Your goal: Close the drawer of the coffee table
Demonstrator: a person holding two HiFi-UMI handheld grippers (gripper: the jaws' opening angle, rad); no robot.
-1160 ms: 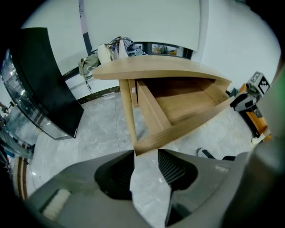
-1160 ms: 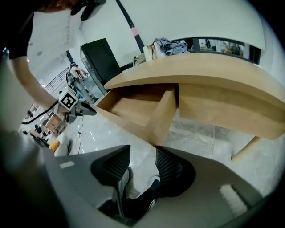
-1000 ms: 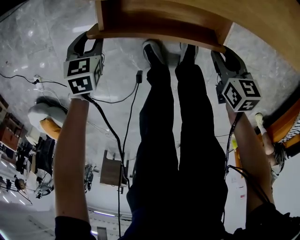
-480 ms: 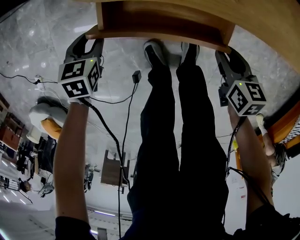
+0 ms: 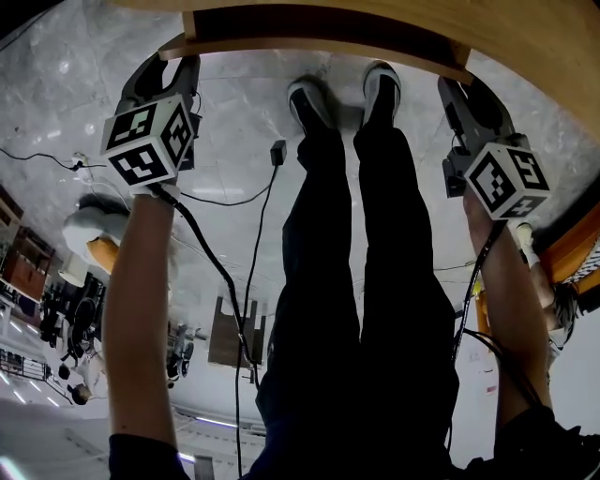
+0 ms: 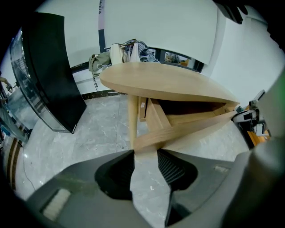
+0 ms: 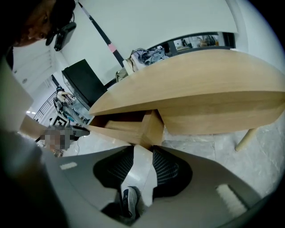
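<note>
The coffee table's oval wooden top fills the upper edge of the head view. Its drawer stands only a little way out from under that top. My left gripper has its tips at the left end of the drawer front and my right gripper at the right end. In the left gripper view the drawer front lies across the tips of the left gripper, whose jaws are apart with only floor between them. In the right gripper view the drawer's corner meets the right gripper, also open.
The person's legs and shoes stand between my two arms, close to the drawer. A black cable with a plug trails over the marble floor. A black panel stands left of the table, a pile of clothes behind it, and a table leg at the right.
The drawer has slid further in under the tabletop. Both grippers have moved with it, away from the person and up in the head view.
</note>
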